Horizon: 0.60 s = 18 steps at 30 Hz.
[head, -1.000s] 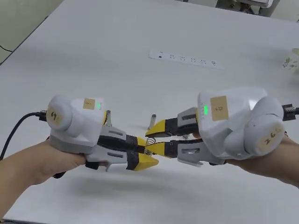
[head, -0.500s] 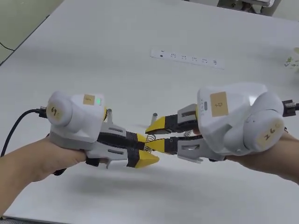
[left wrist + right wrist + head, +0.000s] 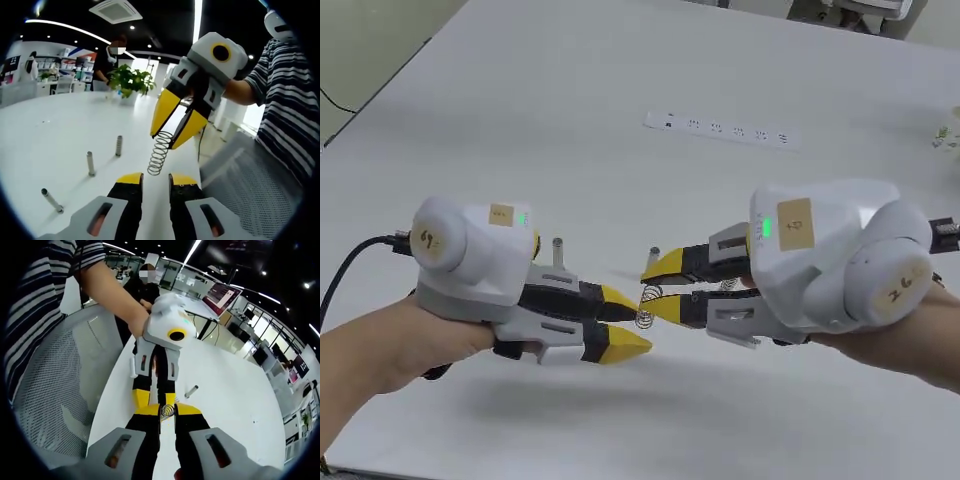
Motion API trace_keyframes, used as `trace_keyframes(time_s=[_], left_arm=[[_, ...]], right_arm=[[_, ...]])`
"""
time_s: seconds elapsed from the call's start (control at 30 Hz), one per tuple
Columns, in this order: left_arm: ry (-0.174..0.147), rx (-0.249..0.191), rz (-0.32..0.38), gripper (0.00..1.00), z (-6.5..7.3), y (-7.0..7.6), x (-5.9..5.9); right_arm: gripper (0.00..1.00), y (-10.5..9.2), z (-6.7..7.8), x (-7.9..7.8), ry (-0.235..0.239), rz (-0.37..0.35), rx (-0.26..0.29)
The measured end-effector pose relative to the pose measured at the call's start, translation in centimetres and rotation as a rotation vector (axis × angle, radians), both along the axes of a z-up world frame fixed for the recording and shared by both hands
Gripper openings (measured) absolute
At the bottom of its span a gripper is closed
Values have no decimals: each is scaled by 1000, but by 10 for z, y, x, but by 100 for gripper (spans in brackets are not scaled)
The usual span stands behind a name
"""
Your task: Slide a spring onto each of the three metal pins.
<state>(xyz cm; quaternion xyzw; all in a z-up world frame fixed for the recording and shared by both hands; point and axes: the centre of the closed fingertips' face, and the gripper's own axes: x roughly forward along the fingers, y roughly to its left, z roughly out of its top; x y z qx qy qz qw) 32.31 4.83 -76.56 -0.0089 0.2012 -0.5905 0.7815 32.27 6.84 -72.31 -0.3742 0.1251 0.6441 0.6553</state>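
A small steel spring [image 3: 646, 316] hangs between the two grippers above the white table [image 3: 570, 90]. My right gripper [image 3: 648, 290] is shut on the spring's upper end; the spring [image 3: 167, 411] shows end-on between its yellow tips. In the left gripper view the spring [image 3: 160, 152] dangles from the right gripper [image 3: 168, 140]. My left gripper [image 3: 156, 178] is open, its tips just short of the spring's lower end and nothing between them. Three metal pins rest on the table: pin [image 3: 119, 145], pin [image 3: 90, 163] and a leaning pin [image 3: 51, 200]. Two pins [image 3: 557, 250] [image 3: 653, 255] stand behind the grippers.
A white power strip [image 3: 720, 128] lies farther back on the table. A black cable [image 3: 350, 275] trails from the left gripper off the left side. A mesh chair [image 3: 60, 385] sits at the table's near edge. A potted plant [image 3: 130, 80] stands on the far side.
My left gripper has drawn back to the left and off the spring, so the tips no longer overlap. The spring stays in the right gripper.
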Motion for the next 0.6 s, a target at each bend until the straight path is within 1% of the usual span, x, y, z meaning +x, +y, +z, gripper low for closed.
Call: trace_keyframes(time_s=[0.13, 0.17, 0.2, 0.5, 0.6], left_arm=[[10, 5, 15, 17, 0, 7, 0], [22, -1, 20, 18, 1, 9, 0], [23, -2, 21, 19, 1, 11, 0], [25, 18, 57, 27, 1, 31, 1], [26, 24, 70, 29, 1, 38, 0]], right_arm=[[7, -1, -1, 3, -5, -12, -1], [7, -2, -1, 3, -5, -14, 0], [7, -2, -1, 4, -4, -18, 1], [7, -6, -6, 13, -18, -53, -6], [7, -7, -6, 13, -23, -55, -10]])
